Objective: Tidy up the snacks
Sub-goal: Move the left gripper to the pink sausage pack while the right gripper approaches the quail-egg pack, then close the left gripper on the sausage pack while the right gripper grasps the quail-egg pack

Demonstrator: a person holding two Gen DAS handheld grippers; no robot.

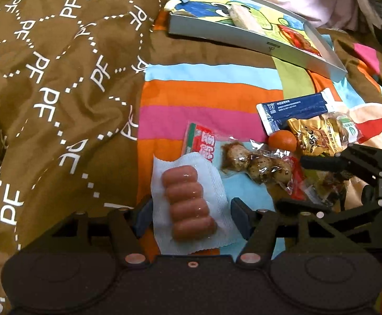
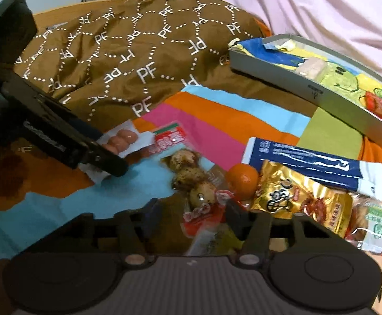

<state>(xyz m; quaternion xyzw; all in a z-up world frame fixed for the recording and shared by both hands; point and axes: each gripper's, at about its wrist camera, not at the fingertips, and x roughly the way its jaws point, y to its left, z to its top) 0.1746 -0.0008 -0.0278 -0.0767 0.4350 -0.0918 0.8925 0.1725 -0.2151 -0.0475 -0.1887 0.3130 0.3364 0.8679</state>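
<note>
A clear packet of small sausages [image 1: 188, 204] lies lengthwise between the fingers of my left gripper [image 1: 192, 216], whose pads press on its two white edges. The same sausage packet [image 2: 120, 139] shows under one left finger [image 2: 109, 161]. My right gripper [image 2: 192, 218] stands open over the red end of a quail egg packet [image 2: 191, 176], with a gap at the left pad. The right gripper [image 1: 306, 183] also appears at the right edge of the left wrist view. A grey box [image 1: 217, 30] at the back holds a pale wrapped snack [image 1: 246, 17] and a red packet [image 1: 298, 39].
A small orange [image 2: 243, 178], a gold packet [image 2: 303, 204], a long blue packet [image 2: 309, 162], a bread pack [image 2: 372, 225] and a red-white packet [image 2: 170, 137] lie close together on the striped sheet. The brown quilt [image 1: 46, 92] is heaped on the left. Pink cloth [image 2: 309, 8] lies behind the box.
</note>
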